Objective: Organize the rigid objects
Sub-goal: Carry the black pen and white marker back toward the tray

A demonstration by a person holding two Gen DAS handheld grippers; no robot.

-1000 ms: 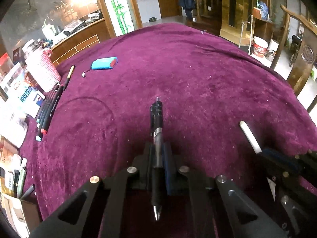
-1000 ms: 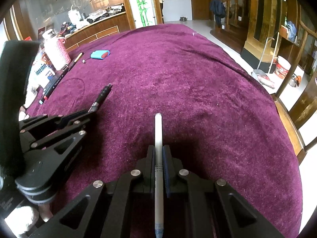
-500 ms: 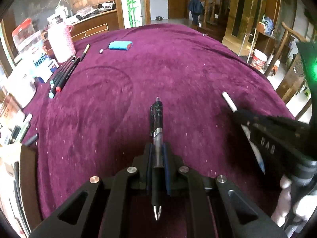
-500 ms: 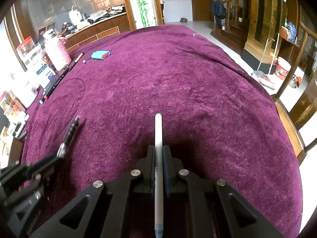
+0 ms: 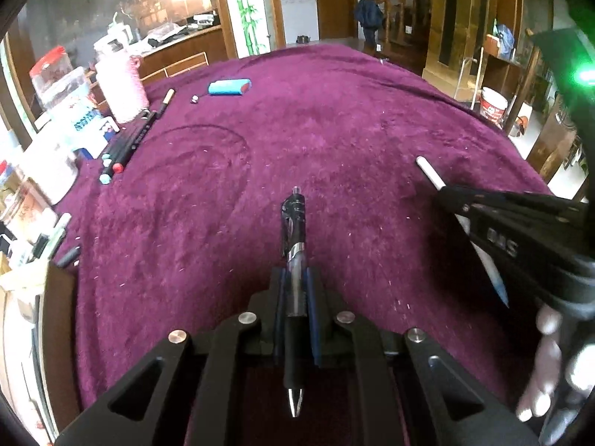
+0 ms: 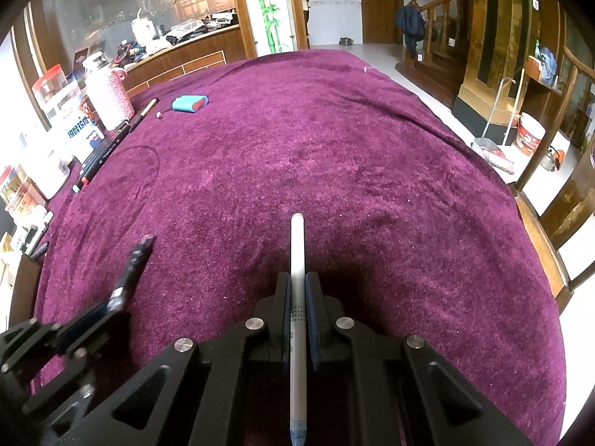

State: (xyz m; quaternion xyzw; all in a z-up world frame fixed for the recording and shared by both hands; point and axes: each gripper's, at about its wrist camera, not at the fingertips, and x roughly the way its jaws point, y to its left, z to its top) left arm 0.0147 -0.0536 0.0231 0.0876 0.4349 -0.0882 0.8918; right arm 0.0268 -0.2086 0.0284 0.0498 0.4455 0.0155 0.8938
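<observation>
Left wrist view: nearest, the left gripper [image 5: 295, 290] has its fingers clamped on a black pen [image 5: 293, 260] at mid-barrel, writing tip back toward the camera, long axis straight ahead over the purple-covered bench [image 5: 334, 130]. Right wrist view: the right gripper [image 6: 297, 297] likewise pinches a thin white pen [image 6: 297, 252], pointing forward. Both look light, stiff and smooth, likely slippery. Farther left, markers [image 5: 128, 141] lie in a row
</observation>
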